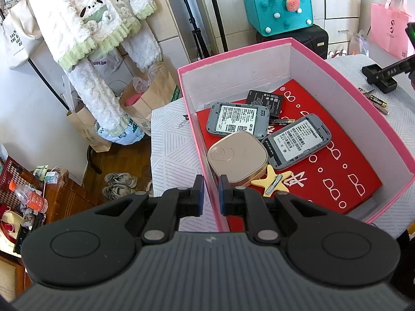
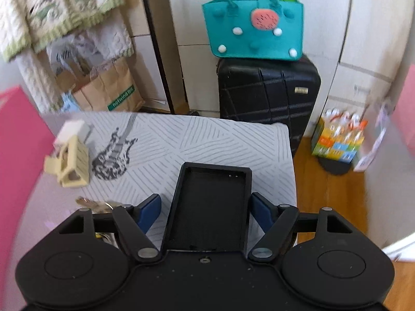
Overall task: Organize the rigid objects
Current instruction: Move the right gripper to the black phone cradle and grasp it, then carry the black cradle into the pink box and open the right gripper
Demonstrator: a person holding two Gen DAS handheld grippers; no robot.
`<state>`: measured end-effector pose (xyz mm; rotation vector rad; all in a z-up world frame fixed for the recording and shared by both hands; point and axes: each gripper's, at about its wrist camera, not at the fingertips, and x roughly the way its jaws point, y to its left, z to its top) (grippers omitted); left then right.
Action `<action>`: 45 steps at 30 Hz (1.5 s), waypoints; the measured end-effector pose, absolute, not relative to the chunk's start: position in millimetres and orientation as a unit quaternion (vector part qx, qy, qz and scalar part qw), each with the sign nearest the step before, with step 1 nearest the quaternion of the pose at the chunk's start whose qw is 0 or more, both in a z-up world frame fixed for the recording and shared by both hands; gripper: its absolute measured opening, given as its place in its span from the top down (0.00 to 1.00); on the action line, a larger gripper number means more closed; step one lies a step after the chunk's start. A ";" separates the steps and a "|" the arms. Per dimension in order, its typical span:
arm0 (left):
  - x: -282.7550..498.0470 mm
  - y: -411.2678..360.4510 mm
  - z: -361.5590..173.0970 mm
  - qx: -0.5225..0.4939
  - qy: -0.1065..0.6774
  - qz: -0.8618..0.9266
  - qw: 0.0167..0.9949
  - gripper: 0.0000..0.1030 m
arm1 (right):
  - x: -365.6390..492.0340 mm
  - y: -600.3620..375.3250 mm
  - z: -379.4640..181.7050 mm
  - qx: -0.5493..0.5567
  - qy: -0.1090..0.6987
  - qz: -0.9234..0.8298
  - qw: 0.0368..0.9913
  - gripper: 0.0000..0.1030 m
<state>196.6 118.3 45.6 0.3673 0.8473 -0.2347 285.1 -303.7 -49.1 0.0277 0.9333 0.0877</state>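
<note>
Patterned tablecloth, wood floor; left jaws pinching pink box wall, right jaws spread.

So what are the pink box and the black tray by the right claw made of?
Pink box: looks like cardboard, matte pink outside, white inside, thin folded walls. Black tray: probably moulded plastic, matte, with crisp raised rim and rounded corners.

Your box is pink outside and white inside, with a red sheet on its floor printed in white rings and characters. In it lie two grey devices with white labels, a gold case and a cream star. The counter wears white cloth with grey hatching. The tray is black.
</note>
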 end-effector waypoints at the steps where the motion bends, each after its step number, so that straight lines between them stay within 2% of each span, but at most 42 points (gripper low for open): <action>1: 196.7 118.3 45.6 0.177 0.408 -0.113 0.889 0.90 | 282.8 -300.5 -50.3 0.000 0.444 0.040 0.895 0.24; 2: 196.6 118.4 45.7 0.177 0.408 -0.113 0.889 0.90 | 281.4 -300.9 -49.6 -0.001 0.440 0.039 0.897 0.33; 4: 196.8 118.3 45.8 0.177 0.408 -0.113 0.889 0.90 | 277.6 -302.4 -45.8 -0.001 0.439 0.042 0.897 0.35; 11: 197.1 118.2 46.0 0.177 0.409 -0.114 0.888 0.90 | 248.7 -289.5 -14.9 -0.010 0.402 0.105 0.909 0.35; 18: 196.8 115.8 43.6 0.179 0.414 -0.110 0.886 0.90 | 210.8 -242.5 47.5 -0.031 0.339 0.223 0.913 0.35; 26: 197.5 116.0 44.6 0.174 0.414 -0.112 0.886 0.90 | 194.9 -162.9 104.8 -0.051 0.286 0.404 0.867 0.35; 30: 197.0 115.7 46.3 0.172 0.412 -0.117 0.887 0.90 | 206.0 -116.6 103.2 -0.077 0.316 0.475 0.818 0.35; 34: 195.8 118.1 47.2 0.168 0.411 -0.122 0.888 0.90 | 226.8 -76.4 79.0 -0.110 0.376 0.504 0.770 0.35; 39: 199.3 119.8 48.2 0.163 0.414 -0.122 0.887 0.90 | 232.0 -35.5 43.7 -0.213 0.425 0.490 0.731 0.35; 45: 199.5 123.6 48.0 0.153 0.414 -0.122 0.889 0.90 | 242.6 -19.5 24.7 -0.231 0.503 0.500 0.666 0.35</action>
